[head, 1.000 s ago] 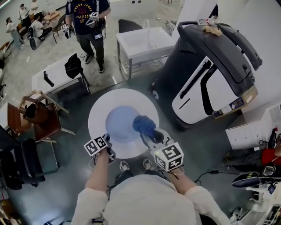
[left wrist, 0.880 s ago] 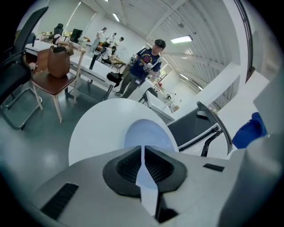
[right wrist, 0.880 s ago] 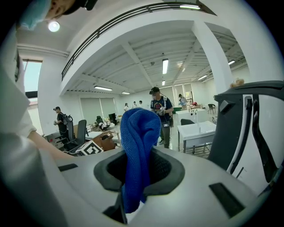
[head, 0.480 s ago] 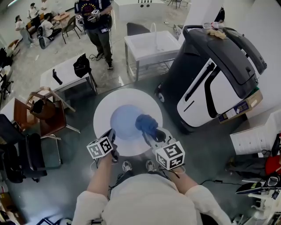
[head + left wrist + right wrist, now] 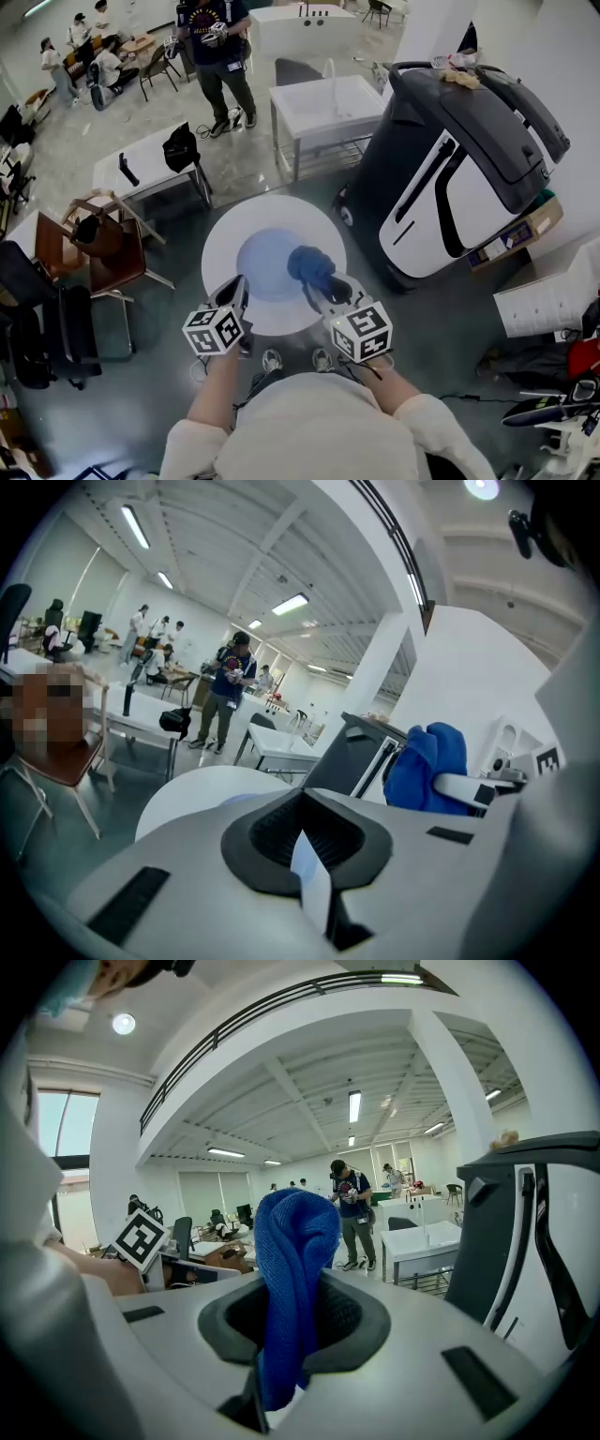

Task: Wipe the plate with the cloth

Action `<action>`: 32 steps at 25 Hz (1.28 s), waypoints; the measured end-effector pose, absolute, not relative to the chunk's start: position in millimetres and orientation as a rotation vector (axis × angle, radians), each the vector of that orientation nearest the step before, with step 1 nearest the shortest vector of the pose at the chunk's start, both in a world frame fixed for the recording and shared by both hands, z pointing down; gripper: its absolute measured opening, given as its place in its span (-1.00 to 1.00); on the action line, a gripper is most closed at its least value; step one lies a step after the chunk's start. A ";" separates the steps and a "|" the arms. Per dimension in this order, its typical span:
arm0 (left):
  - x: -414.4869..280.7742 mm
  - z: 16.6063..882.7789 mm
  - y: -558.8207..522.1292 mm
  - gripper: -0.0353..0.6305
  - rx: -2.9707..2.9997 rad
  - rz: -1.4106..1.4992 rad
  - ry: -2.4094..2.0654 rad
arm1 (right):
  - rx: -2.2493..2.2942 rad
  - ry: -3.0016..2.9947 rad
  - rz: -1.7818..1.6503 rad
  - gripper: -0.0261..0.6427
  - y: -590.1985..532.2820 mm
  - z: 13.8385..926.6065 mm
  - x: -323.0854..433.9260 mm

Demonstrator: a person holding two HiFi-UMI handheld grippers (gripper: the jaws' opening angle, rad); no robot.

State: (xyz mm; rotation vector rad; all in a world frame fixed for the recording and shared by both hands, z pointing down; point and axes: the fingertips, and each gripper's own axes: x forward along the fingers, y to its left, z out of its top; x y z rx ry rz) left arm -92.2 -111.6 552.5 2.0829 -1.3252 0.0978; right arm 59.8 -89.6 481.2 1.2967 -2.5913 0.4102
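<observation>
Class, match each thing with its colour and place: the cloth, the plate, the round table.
Things:
1. cloth
2. plate
3. round table

Colour and place:
a. white, beneath the plate
b. deep blue, clamped in the right gripper
c. pale blue, rim pinched by the left gripper

Pairs: 1-b, 2-c, 3-a

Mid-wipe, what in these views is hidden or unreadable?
- Head view: plate face beneath the cloth, covered by it.
- Head view: whether the plate touches the table; camera looks down from above.
- Left gripper view: whether the left hand-held gripper holds the plate rim; only a pale sliver shows between shut jaws.
- Right gripper view: plate blocked by the cloth in the shut jaws.
</observation>
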 end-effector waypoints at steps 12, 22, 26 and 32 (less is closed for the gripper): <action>-70.7 502.9 -79.4 -0.80 2.280 0.140 -1.338 | 1.277 -2.614 0.418 -0.65 -88.0 480.3 58.7; -70.2 484.5 -60.8 -0.80 2.280 0.083 -1.354 | 1.249 -2.633 0.412 -0.65 -88.7 475.0 56.9; -68.1 476.5 -54.0 -0.80 2.288 0.069 -1.360 | 1.246 -2.636 0.411 -0.65 -87.9 472.4 58.3; -66.3 464.1 -50.4 -0.80 2.323 0.064 -1.367 | 1.250 -2.642 0.412 -0.65 -88.5 469.8 60.6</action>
